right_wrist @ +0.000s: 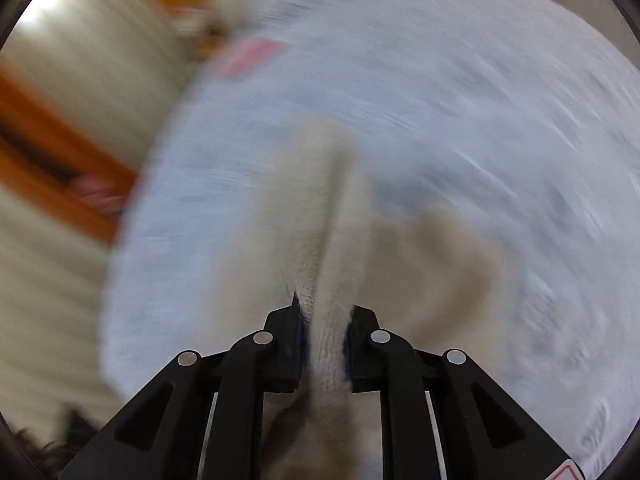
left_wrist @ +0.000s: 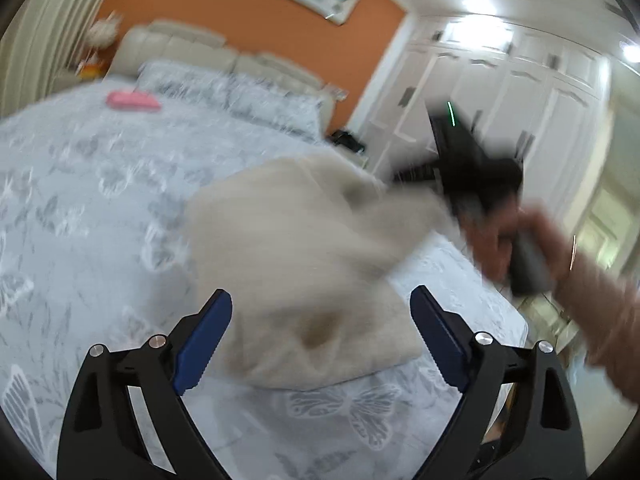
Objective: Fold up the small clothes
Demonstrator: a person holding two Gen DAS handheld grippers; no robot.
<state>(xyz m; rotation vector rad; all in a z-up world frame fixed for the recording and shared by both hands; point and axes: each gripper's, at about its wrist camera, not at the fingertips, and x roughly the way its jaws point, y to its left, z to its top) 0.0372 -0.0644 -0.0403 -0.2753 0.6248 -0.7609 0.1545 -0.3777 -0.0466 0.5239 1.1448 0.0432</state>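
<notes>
Both views blurry. Cream fleece garment lies on the bed, near the corner closest to the cams, on a pale grey cover w/ butterfly print. Lower part sits flat on the cover; upper right part is lifted off the bed and pulled up toward the right.

Left claw: spread wide, blue pads either side of the garment's near edge, nothing gripped, pads not pressing the cloth.

Right claw: nearly closed, pinched on a ridge of the cream fleece, which runs up btwn the two pads and away from the cam over the bed. In the left view it shows as a dark blur at the raised end of the cloth, w/ the person's right hand around its grey handle.

Pink item lies far up the bed near the pillows, well apart from the garment. Orange wall behind the headboard, white wardrobe to the right.
</notes>
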